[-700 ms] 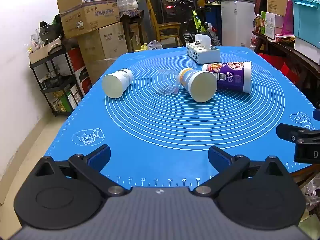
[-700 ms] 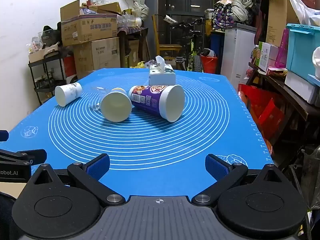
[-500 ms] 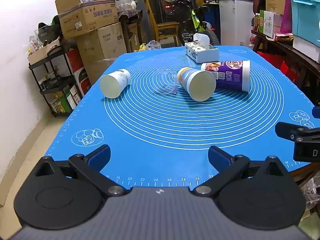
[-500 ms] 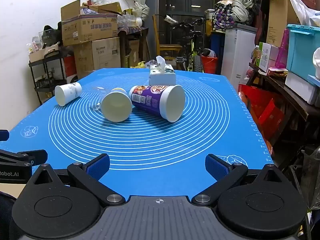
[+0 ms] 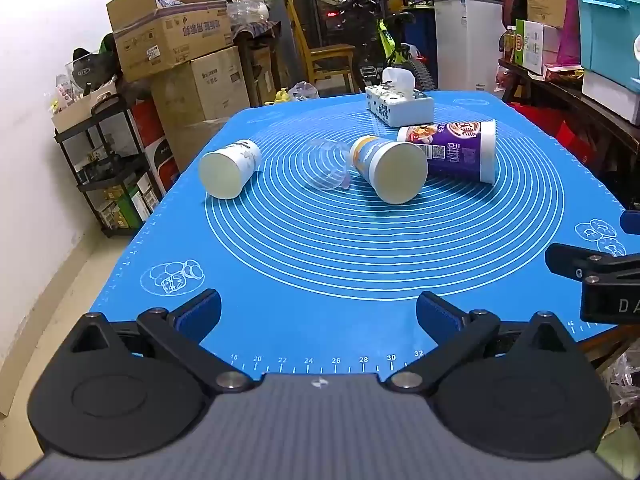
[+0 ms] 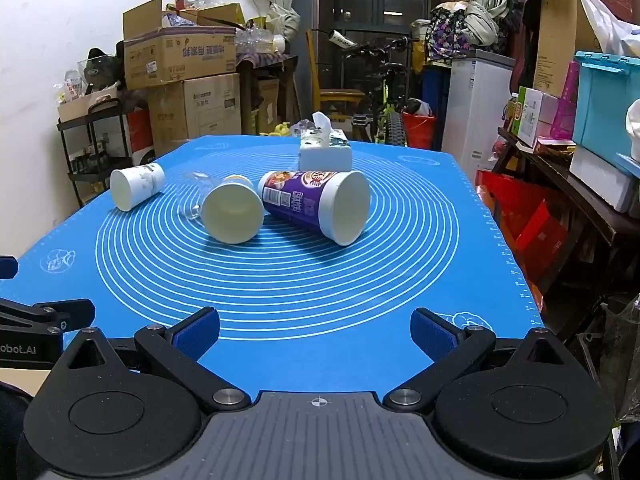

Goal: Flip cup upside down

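Both the left gripper (image 5: 318, 312) and right gripper (image 6: 315, 330) hang with jaws spread wide and empty over the near edge of a blue baking mat (image 5: 360, 264) printed with white concentric rings and ruler numbers 18 to 32. Four cups lie on their sides mid-mat: a white cup (image 5: 229, 169), a clear cup (image 5: 329, 164), an orange-banded cup (image 5: 390, 169) and a purple cup (image 5: 456, 149) bearing Chinese lettering. A tissue box (image 5: 399, 108) sits behind. Cardboard boxes (image 6: 180, 56) and a bicycle (image 6: 384, 80) crowd the room.
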`<action>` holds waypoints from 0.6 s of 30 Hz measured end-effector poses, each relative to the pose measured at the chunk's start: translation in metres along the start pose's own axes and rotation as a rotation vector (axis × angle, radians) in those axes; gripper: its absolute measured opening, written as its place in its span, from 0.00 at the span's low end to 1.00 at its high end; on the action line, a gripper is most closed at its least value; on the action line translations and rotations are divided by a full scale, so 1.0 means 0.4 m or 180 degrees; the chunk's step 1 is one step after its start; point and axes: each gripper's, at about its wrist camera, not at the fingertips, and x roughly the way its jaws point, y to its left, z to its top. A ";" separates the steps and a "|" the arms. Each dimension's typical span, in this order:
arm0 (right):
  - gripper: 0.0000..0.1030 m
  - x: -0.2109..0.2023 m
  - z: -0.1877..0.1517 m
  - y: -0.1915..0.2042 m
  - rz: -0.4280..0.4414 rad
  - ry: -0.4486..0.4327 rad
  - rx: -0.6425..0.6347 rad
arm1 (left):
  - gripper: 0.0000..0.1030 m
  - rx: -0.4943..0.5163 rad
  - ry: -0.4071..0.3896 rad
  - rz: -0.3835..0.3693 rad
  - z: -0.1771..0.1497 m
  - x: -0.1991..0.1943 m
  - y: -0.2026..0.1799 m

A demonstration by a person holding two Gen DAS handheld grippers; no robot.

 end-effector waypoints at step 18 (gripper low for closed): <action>0.98 0.001 -0.002 0.002 -0.0029 -0.0006 -0.0041 | 0.99 0.0040 0.0016 -0.0007 -0.003 0.008 -0.003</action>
